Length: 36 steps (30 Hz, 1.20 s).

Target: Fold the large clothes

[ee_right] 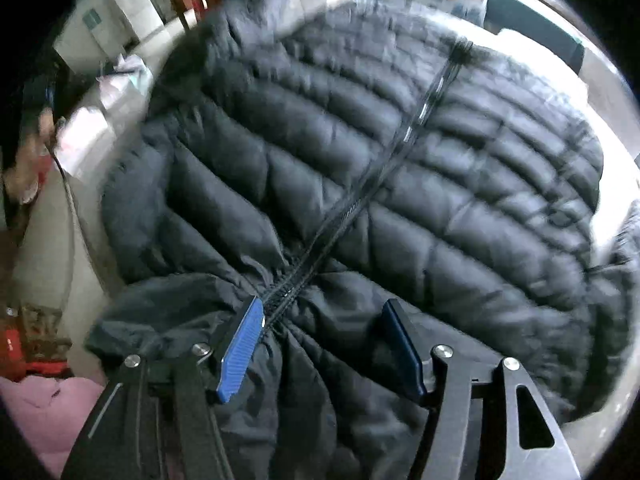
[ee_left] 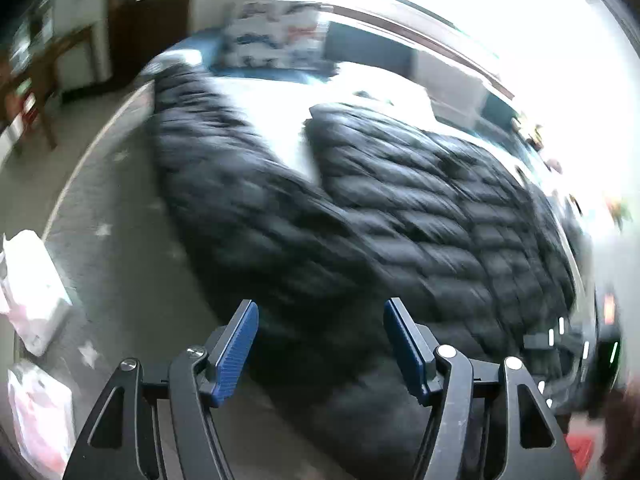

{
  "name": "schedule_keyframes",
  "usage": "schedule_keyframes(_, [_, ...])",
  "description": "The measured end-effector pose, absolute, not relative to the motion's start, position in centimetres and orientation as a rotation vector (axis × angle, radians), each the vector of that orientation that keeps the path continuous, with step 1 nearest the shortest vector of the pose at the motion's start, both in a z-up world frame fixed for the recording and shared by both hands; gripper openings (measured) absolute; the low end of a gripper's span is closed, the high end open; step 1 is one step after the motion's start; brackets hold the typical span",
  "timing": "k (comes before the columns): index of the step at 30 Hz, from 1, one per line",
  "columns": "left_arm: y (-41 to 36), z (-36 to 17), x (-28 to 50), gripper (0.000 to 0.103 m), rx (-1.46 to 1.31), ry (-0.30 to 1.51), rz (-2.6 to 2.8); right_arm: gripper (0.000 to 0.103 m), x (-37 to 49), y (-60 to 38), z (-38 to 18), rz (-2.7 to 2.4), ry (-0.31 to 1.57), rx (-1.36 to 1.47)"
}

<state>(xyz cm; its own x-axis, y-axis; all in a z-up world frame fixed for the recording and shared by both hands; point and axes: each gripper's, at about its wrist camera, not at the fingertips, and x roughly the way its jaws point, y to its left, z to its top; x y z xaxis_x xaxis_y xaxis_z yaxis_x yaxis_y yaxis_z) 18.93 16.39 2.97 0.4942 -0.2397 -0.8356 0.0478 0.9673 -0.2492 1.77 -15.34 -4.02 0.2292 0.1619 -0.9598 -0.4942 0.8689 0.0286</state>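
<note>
A large black quilted puffer jacket [ee_left: 360,208] lies spread on a grey surface, one sleeve stretched to the far left. In the right wrist view the jacket [ee_right: 360,152] fills the frame, front up, its zipper [ee_right: 360,200] running diagonally. My left gripper [ee_left: 320,312] is open and empty, just above the jacket's near edge. My right gripper [ee_right: 322,312] is open and empty, low over the gathered fabric beside the zipper's near end. Both views are blurred.
The grey star-patterned surface [ee_left: 112,240] holds the jacket. White and pink bags [ee_left: 36,292] lie at its left edge. A patterned pillow [ee_left: 276,40] is at the far end. Pink cloth [ee_right: 48,408] lies low left. Furniture [ee_left: 32,80] stands beyond.
</note>
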Motion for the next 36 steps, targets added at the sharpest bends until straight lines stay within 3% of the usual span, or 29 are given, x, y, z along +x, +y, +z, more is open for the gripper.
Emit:
schedule_keyframes(11, [29.3,-0.6,30.6,0.069,-0.580,0.996,-0.026,0.070,4.3,-14.2,-1.3,0.530,1.261,-0.327])
schedule_keyframes(19, [31.5,-2.9,35.6,0.068,-0.638,0.978,-0.014,0.070,11.1,-8.5,4.5,0.656,1.194,-0.364])
schedule_keyframes(20, [31.3,-3.1,36.0,0.063,-0.612,0.978,-0.014,0.070,11.7,-7.9,4.8,0.660,1.184,-0.368])
schedule_keyframes(21, [31.0,-3.3,36.5,0.047,-0.590,0.978,-0.009,0.070,12.9,-6.7,5.2,0.666,1.169,-0.381])
schedule_keyframes(24, [30.8,-3.8,37.1,0.016,-0.543,0.985,-0.006,0.070,15.7,-3.4,5.0,0.676,1.139,-0.388])
schedule_keyframes(26, [31.1,-3.6,36.7,0.011,-0.524,0.968,-0.002,0.070,16.5,-2.3,4.1,0.674,1.117,-0.397])
schedule_keyframes(32, [30.9,-2.7,35.2,0.013,-0.453,0.963,0.021,0.070,19.4,0.7,-1.6,0.645,1.158,-0.354])
schedule_keyframes(36, [31.4,-3.3,35.5,0.016,-0.500,1.000,0.008,0.082,19.7,1.1,-3.9,0.648,1.164,-0.382])
